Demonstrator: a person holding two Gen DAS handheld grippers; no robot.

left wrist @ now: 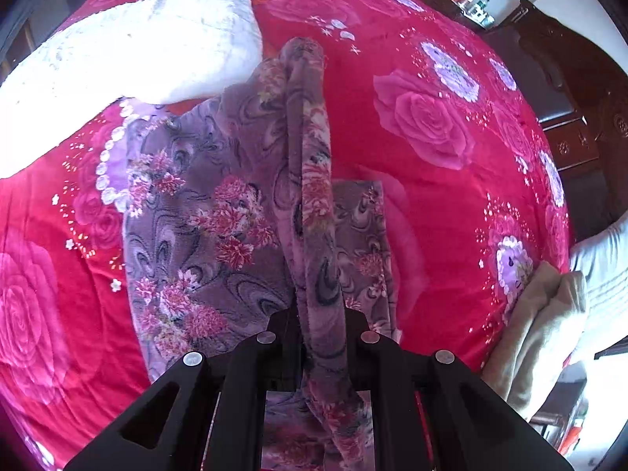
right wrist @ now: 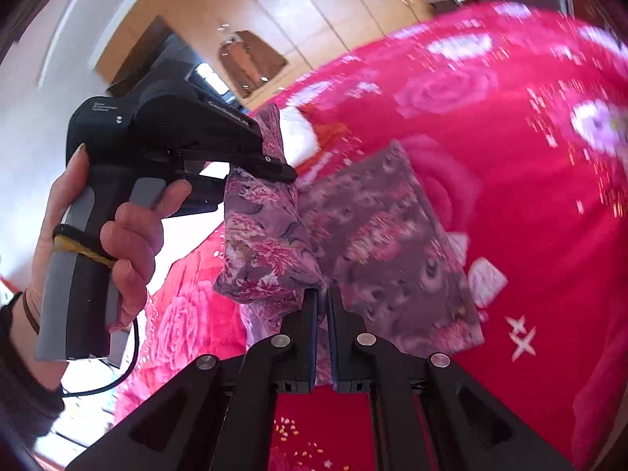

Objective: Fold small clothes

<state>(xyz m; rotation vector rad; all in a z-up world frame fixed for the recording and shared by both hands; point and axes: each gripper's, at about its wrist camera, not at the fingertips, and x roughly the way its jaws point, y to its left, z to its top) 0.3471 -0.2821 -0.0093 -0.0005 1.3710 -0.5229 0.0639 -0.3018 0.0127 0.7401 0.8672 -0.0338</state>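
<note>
A small purple fleece garment with pink flowers (left wrist: pixel 204 212) hangs lifted over a red rose-print blanket (left wrist: pixel 431 180). My left gripper (left wrist: pixel 320 314) is shut on a bunched edge of the garment, which runs as a thick fold away from the fingers. In the right wrist view my right gripper (right wrist: pixel 322 294) is shut on another edge of the same garment (right wrist: pixel 376 235). The left gripper (right wrist: pixel 274 167), held by a hand, shows at the left there, clamped on the cloth higher up. The cloth stretches between both grippers above the bed.
A white fluffy pillow (left wrist: pixel 137 51) lies at the far left of the bed. Folded beige cloth (left wrist: pixel 537 322) lies at the bed's right edge. Dark wooden furniture (left wrist: pixel 569 90) stands beyond. Wooden wardrobe doors (right wrist: pixel 274 11) are behind in the right wrist view.
</note>
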